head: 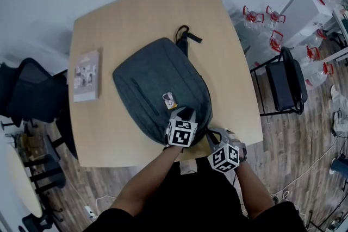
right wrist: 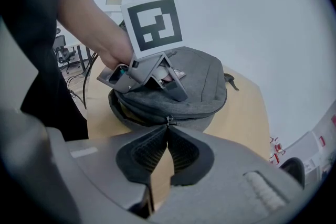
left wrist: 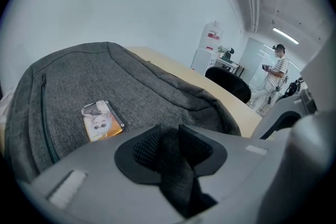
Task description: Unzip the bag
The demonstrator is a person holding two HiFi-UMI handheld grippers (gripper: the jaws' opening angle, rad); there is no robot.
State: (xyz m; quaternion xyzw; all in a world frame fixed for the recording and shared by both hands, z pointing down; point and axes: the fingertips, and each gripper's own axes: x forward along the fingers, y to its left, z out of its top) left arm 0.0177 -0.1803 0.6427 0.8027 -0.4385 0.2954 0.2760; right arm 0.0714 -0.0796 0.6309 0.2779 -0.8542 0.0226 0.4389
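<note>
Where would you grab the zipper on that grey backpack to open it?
By the small pull tab on the edge of the backpack nearest the person. It sticks out from that edge, so come from the person's side and pinch it between the tips, as the right gripper does. The left gripper pinches a fold of fabric above, likely to steady it.

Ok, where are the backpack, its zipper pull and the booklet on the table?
backpack point(head: 157, 81), head view, middle of its grey front panel.
zipper pull point(right wrist: 168, 120), right gripper view, the small tab on the zip line.
booklet point(head: 87, 74), head view, centre of its cover.
</note>
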